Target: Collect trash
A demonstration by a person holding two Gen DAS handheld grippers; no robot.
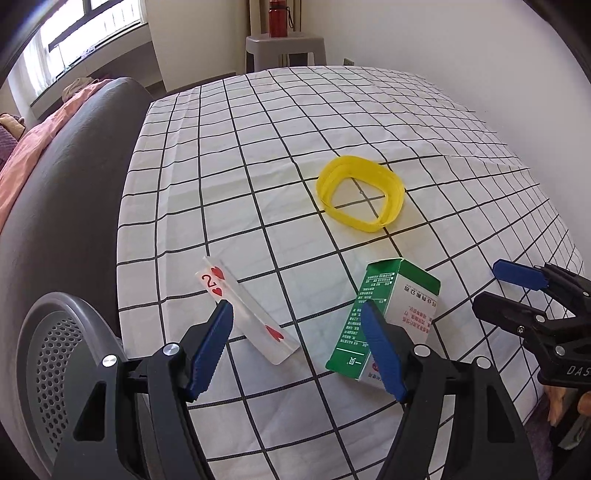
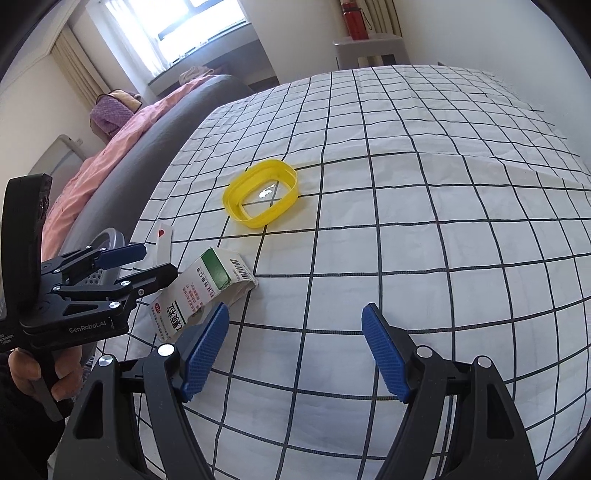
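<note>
Left tool: jaws wide apart, empty, poised above a folded playing card and a green carton near the bench's left edge. Right tool: jaws apart, gripping nothing. Yellow ring lies mid-bench, farther in.

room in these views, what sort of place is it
Probably a bedroom at home: a bed with pink bedding lies beside the table under a checked cloth, near a curtained window.
</note>
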